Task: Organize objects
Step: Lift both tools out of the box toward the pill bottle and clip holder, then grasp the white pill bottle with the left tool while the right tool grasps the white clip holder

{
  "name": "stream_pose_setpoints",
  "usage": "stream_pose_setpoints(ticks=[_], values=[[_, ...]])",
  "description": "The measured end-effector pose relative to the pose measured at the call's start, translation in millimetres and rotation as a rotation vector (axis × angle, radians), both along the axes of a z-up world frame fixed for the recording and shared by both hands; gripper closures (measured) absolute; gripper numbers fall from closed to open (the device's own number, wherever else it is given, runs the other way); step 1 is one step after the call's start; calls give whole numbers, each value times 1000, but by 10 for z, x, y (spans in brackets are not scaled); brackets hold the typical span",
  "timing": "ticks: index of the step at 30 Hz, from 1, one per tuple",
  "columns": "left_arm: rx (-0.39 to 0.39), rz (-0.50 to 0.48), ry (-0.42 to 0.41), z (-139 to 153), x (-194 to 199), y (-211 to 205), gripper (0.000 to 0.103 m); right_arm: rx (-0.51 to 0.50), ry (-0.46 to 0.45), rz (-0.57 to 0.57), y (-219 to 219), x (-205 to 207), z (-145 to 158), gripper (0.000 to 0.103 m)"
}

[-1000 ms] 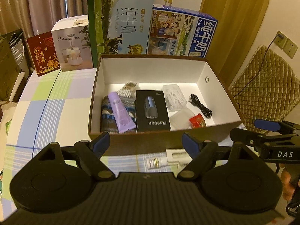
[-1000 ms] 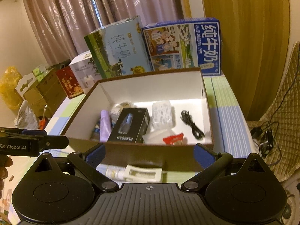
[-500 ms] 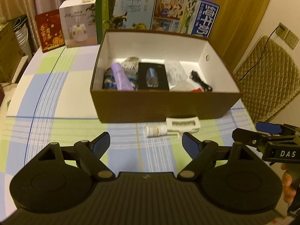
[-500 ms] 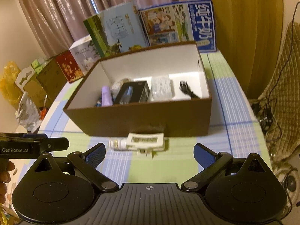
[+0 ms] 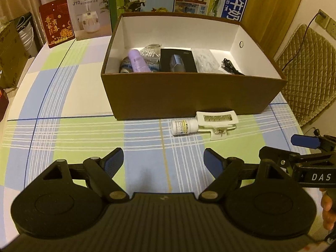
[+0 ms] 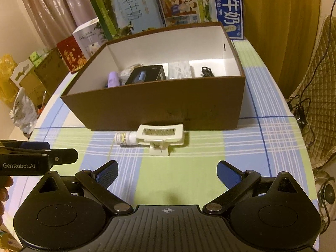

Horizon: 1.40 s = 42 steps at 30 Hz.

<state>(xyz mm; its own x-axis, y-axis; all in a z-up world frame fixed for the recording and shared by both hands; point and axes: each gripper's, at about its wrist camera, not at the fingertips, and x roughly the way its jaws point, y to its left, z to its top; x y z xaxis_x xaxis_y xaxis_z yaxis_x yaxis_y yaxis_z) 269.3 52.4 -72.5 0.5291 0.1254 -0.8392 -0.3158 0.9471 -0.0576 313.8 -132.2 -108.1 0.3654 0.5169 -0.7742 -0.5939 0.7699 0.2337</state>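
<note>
- far left of the checked tablecloth point(image 5: 63, 105): red gift box point(image 5: 57, 22) standing upright, white humidifier box point(image 5: 89, 15) just beside it.
- behind the open box: green-and-blue milk carton point(image 6: 128, 15) and blue milk carton point(image 6: 201, 6), both upright against the back wall of the box.
- centre: brown cardboard box point(image 5: 189, 93) with white inside, open at the top.
- inside, from the left: purple tube point(image 5: 138, 61) lying over a blue-and-white knitted piece point(image 5: 126, 68), bag of small white beads point(image 5: 150, 51) behind, black shaver package point(image 5: 177, 62) in the middle, clear plastic pack point(image 5: 204, 61) next to it, black cable point(image 5: 230, 66) near the right wall.
- on the cloth just before the front wall of the box: small white bottle point(image 5: 183, 126) on its side, cap touching a white hair claw clip point(image 5: 217, 121) to its right.
- left gripper point(image 5: 163, 160) low over the cloth, near side of the bottle and clip, well short of them; fingers spread wide, nothing between the blue pads.
- right gripper point(image 6: 167, 171) likewise over the cloth, facing the clip; fingers released and wide apart, empty.
- far right, off the table: quilted chair back point(image 5: 308, 63).
</note>
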Motion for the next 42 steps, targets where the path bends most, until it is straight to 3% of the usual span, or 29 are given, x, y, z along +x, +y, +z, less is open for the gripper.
stream_pose_setpoints(ticks=[16, 20, 30, 34, 42], values=[[-9, 8, 50, -246, 188, 167, 23, -38, -39, 46, 285, 160, -274, 6], [-10, 21, 69, -363, 241, 256, 23, -65, -75, 81, 422, 179, -399, 16], [-14, 25, 88, -542, 351, 434, 23, -100, -96, 90, 675, 304, -675, 26], [-16, 15, 87, -590, 407, 450, 23, -107, -106, 85, 714, 358, -725, 41], [-40, -43, 74, -684, 538, 315, 23, -104, -102, 29, 583, 365, -728, 42]])
